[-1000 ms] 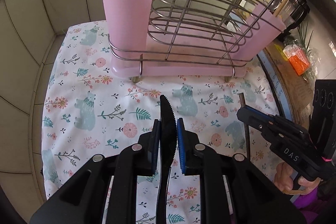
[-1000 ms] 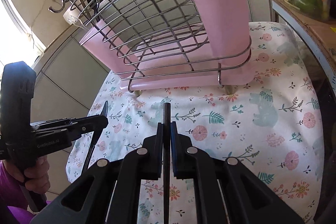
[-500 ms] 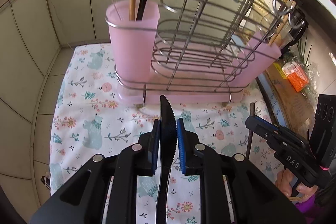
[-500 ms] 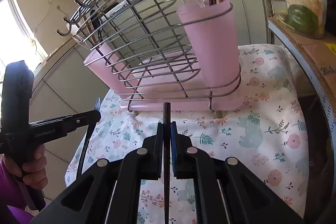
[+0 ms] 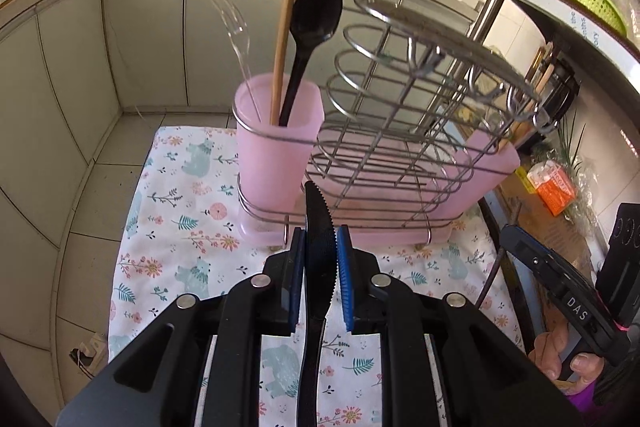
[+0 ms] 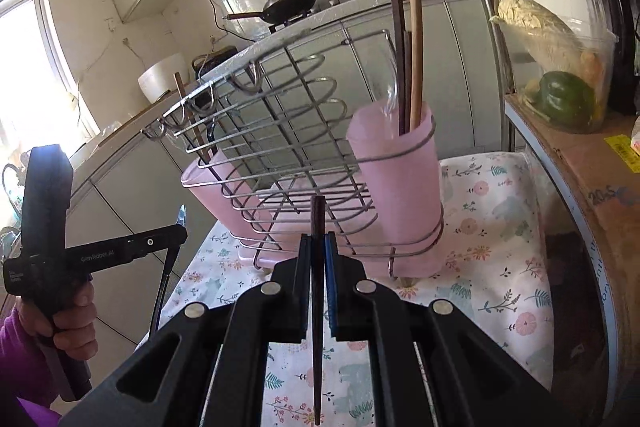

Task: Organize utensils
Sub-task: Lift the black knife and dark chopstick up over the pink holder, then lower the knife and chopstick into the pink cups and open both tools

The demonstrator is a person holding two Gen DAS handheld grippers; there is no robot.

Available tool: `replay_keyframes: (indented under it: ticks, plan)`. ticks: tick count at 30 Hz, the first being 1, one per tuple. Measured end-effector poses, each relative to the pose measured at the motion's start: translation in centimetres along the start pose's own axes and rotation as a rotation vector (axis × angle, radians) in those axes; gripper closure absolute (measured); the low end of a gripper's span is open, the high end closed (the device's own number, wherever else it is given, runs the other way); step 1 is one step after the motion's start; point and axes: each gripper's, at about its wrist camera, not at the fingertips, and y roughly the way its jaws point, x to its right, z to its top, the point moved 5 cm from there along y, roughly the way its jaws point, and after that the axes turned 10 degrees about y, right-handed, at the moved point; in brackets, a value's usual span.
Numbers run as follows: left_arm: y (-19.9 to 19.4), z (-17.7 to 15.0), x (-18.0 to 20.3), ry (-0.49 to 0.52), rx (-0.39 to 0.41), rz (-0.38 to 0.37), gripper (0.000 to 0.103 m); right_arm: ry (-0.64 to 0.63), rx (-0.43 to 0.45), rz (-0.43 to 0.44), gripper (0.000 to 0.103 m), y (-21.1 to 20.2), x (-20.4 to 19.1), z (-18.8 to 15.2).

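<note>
My left gripper (image 5: 320, 245) is shut on a black serrated plastic knife (image 5: 318, 223), held blade forward above the cloth, short of the rack. My right gripper (image 6: 318, 245) is shut on a dark brown chopstick (image 6: 318, 227). A wire utensil rack (image 5: 400, 131) with pink cups stands ahead. Its left cup (image 5: 276, 147) holds a clear fork, a wooden chopstick and a black spoon (image 5: 312, 27). In the right wrist view the nearer cup (image 6: 396, 179) holds chopsticks and a clear spoon. The left gripper also shows in the right wrist view (image 6: 176, 227), and the right gripper in the left wrist view (image 5: 516, 243).
A floral cloth (image 5: 176, 211) covers the tiled floor under the rack. Kitchen cabinets (image 5: 120, 39) stand behind. A cardboard box (image 6: 600, 195) and shelf with vegetables (image 6: 560, 99) lie on the right. An orange packet (image 5: 552, 187) lies by the rack.
Both grippers have risen and tilted up with their utensils. The tops of the cups and the utensils in them have come into view.
</note>
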Motion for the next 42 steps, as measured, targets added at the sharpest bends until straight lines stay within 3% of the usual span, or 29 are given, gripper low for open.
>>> replay_keyframes:
  ticks: [11, 23, 31, 36, 42]
  plan:
    - [-3.2, 2.2, -1.0, -0.033, 0.153, -0.026, 0.088, -0.006, 0.127, -0.008, 0.097, -2.8, -0.8, 3.0]
    - [-6.9, 5.0, -1.8, -0.035, 0.315, -0.039, 0.088, -0.005, 0.266, -0.010, 0.097, -6.5, -1.5, 8.5]
    - [-9.3, 8.0, -2.2, -0.046, 0.464, -0.064, 0.088, -0.053, 0.439, -0.004, 0.097, -8.4, -3.2, 12.5]
    - [-10.0, 9.8, -2.1, -0.047, 0.547, -0.068, 0.088, -0.121, 0.548, -0.055, 0.097, -8.3, -4.3, 14.3]
    - [-9.8, 12.0, -2.3, -0.067, 0.619, -0.077, 0.088, -0.149, 0.573, -0.098, 0.097, -5.8, -3.9, 14.9]
